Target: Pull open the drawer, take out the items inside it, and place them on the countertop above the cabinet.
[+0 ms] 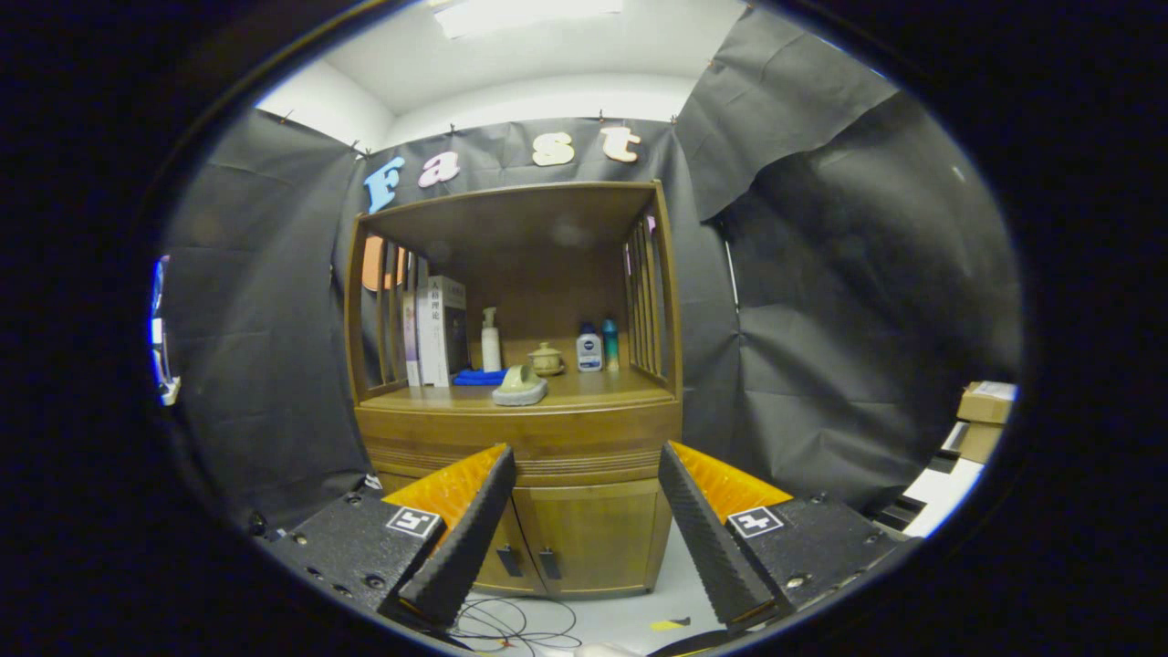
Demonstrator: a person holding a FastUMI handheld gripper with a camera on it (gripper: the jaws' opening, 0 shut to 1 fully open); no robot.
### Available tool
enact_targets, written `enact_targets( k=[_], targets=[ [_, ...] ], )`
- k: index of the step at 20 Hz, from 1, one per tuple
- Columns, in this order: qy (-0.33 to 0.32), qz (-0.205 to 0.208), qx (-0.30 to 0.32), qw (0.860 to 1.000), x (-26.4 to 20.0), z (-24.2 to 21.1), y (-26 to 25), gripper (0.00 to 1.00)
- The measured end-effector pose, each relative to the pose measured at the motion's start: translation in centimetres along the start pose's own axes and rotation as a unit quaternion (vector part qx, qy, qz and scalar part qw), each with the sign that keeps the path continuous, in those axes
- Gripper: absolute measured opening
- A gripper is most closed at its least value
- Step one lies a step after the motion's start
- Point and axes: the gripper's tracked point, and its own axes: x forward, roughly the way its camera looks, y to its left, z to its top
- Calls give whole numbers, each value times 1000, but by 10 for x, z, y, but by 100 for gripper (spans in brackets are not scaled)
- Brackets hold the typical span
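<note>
Wooden cabinet [520,429] beyond spread tongs [584,520]

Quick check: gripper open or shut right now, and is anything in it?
Gripper: jaws open, holding nothing, well short of the cabinet, whose drawer is shut.

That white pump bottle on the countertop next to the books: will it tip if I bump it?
Probably. The pump bottle stands tall and narrow, so a nudge could topple it. It looks like plastic, likely unbreakable. The hand-held gripper is open, well short of the cabinet.
</note>
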Motion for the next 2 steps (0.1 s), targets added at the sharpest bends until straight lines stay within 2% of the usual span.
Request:
enact_targets(
  k=[2],
  targets=[
    [0, -3, -1, 1000, 0, 3, -3, 99]
  ],
)
